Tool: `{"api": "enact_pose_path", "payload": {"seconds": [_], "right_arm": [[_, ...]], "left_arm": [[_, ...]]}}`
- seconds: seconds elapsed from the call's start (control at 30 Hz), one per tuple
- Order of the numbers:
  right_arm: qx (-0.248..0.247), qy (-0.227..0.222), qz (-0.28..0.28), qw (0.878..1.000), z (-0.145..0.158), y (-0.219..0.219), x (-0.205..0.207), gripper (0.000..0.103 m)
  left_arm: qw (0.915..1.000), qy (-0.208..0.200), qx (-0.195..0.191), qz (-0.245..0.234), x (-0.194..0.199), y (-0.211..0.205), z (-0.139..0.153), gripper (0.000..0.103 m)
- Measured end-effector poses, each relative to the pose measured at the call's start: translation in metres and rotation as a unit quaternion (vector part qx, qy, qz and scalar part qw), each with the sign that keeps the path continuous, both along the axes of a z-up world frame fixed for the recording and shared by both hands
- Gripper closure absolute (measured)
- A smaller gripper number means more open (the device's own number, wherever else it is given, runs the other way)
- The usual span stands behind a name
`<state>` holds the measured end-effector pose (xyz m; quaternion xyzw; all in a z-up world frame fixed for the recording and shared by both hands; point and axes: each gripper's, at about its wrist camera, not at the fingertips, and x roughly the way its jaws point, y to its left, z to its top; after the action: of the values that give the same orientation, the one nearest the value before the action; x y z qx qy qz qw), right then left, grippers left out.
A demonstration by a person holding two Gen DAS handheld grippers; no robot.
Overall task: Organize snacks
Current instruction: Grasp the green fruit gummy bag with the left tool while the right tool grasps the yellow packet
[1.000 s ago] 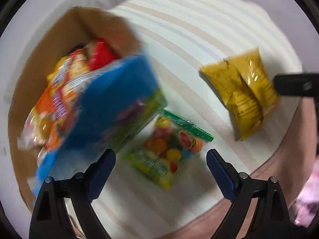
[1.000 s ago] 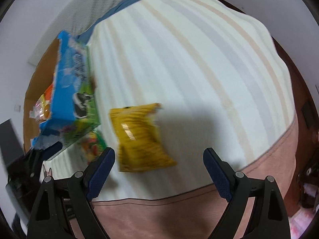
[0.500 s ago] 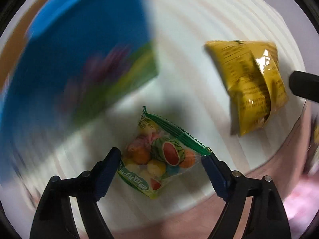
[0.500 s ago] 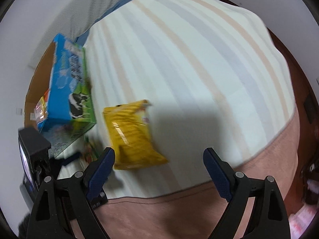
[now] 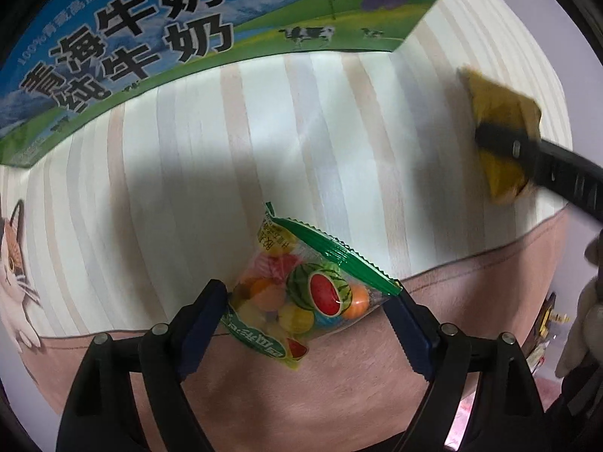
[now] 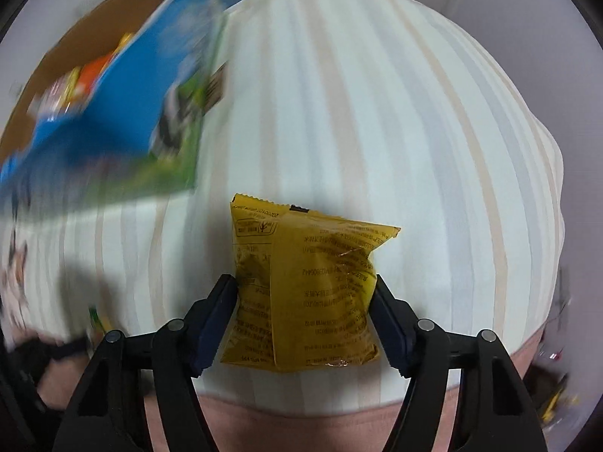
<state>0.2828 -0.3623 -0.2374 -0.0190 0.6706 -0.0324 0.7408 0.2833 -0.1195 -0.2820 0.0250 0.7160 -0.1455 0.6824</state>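
A clear candy bag (image 5: 297,293) with a green top seal and fruit pictures lies on the striped cloth, between the fingers of my left gripper (image 5: 307,324), which is open around it. A yellow snack packet (image 6: 305,293) lies on the same cloth between the fingers of my right gripper (image 6: 305,320), which is open and close on both sides of it. The yellow packet also shows at the right of the left wrist view (image 5: 501,132), with a right finger across it.
A blue and green milk carton box (image 5: 188,37) stands at the back left, with snack packets inside (image 6: 79,83). The striped cloth (image 6: 377,132) ends at a pink border (image 5: 301,395) near me. A cat picture (image 5: 15,256) is at the left edge.
Both grippers have moved forward and down. The candy bag now sits between the left fingers and the yellow packet between the right fingers.
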Motion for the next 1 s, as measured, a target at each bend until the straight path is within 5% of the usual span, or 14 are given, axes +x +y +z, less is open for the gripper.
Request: {"api": "enact_pose_path", "payload": {"seconds": [0.37,0.6,0.8,0.83,0.93,1.0], "right_arm": [[0.084,0.063,-0.017,0.994,-0.010,-0.003,-0.063,0.024],[0.112,0.061,-0.046,0.991,-0.001,-0.018,-0.069,0.019],[0.113,0.059,-0.053,0.990,0.001,-0.032,-0.069,0.018],[0.111,0.058,-0.050,0.991,0.000,-0.030,-0.067,0.018],[0.092,0.050,-0.030,0.994,-0.006,-0.010,-0.058,0.019],[0.066,0.045,-0.015,0.997,-0.008,-0.001,-0.059,0.026]], "left_arm": [[0.9939,0.022,0.010,-0.108,-0.028,-0.003,-0.014,0.009],[0.9954,0.049,-0.034,-0.075,-0.026,0.032,-0.019,0.009],[0.9936,0.024,-0.004,-0.110,-0.031,0.008,-0.016,0.009],[0.9931,0.015,0.001,-0.116,-0.030,-0.001,-0.013,0.010],[0.9944,-0.005,0.014,-0.105,-0.034,-0.008,-0.006,0.036],[0.9984,-0.003,0.005,-0.057,-0.033,0.005,-0.003,0.037]]}}
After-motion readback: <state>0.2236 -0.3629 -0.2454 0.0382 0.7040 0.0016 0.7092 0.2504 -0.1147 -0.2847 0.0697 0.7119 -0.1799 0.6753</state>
